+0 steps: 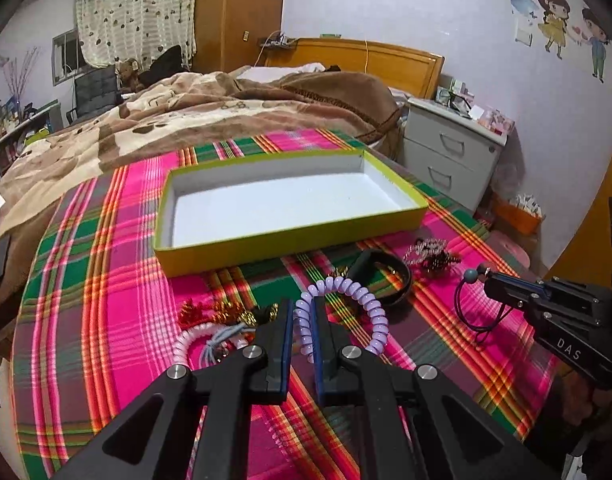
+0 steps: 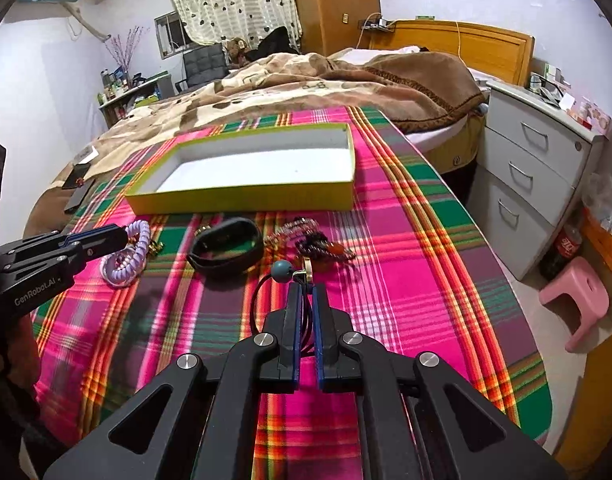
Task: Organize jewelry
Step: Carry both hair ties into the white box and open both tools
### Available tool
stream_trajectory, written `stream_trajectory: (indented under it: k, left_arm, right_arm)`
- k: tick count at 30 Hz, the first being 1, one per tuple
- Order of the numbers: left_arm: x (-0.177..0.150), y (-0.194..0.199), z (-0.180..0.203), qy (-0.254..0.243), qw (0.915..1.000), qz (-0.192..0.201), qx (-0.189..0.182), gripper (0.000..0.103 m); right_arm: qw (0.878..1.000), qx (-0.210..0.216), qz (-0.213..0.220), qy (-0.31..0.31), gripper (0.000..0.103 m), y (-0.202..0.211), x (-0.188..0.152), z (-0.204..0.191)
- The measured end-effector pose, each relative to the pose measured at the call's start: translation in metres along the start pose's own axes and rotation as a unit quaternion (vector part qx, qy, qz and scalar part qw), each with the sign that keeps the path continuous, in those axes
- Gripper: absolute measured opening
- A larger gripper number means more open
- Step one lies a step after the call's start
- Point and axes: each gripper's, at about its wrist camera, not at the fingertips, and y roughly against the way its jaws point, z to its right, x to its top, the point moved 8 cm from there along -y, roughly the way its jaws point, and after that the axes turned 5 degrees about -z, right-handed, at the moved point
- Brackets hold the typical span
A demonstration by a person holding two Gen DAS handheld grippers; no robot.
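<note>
Now both loaded: left gripper (image 1: 304,312) jaws pinching purple coil bracelet (image 1: 362,296), right gripper (image 2: 305,294) jaws pinching black cord (image 2: 262,300) below teal bead (image 2: 282,271); both near counter (image 2: 426,280), short of empty box (image 2: 242,196); thin cord could slip, coil could snag black band (image 2: 226,252)

Both views were lit by even, cool indoor light from above, bright enough to make the plaid cloth (image 1: 106,280) glow in saturated pink and green. The white floor of the box (image 1: 282,208) looked slightly washed out with a bluish cast. Soft shadows fell under the left gripper (image 1: 304,312) and the right gripper (image 2: 305,292). Fisheye distortion bent the walls and the bed (image 2: 326,80), and dark vignetting filled the corners. Centres were fairly sharp; the cloth at the near edges smeared, and distant shelves were soft.
</note>
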Motion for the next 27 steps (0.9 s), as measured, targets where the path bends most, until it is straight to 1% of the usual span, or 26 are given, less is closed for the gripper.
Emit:
stream_trajectory:
  k: [7, 14, 17, 21, 25, 27]
  left_arm:
    - [0.018, 0.005, -0.006, -0.001, 0.9999, 0.012, 0.004, 0.008]
    - [0.056, -0.002, -0.018, -0.009, 0.9995, 0.025, 0.016, 0.008]
    - [0.072, -0.012, -0.024, -0.009, 0.9995, 0.026, 0.017, 0.008]
    - [0.091, -0.033, -0.034, -0.008, 0.9995, 0.023, 0.022, 0.008]
    - [0.108, -0.057, -0.044, -0.006, 0.9995, 0.017, 0.027, 0.008]
    - [0.117, -0.073, -0.051, -0.003, 0.9995, 0.009, 0.029, 0.008]
  right_arm:
    - [1.0, 0.01, 0.017, 0.017, 0.005, 0.005, 0.024, -0.011]
    - [0.998, 0.02, 0.04, 0.038, 0.005, -0.002, 0.069, -0.022]
    - [0.998, 0.027, 0.043, 0.043, 0.005, -0.015, 0.092, -0.026]
    - [0.998, 0.038, 0.034, 0.046, 0.005, -0.041, 0.117, -0.03]
    - [0.998, 0.043, 0.013, 0.049, 0.005, -0.076, 0.136, -0.033]
    - [0.998, 0.048, 0.001, 0.047, 0.005, -0.091, 0.14, -0.031]
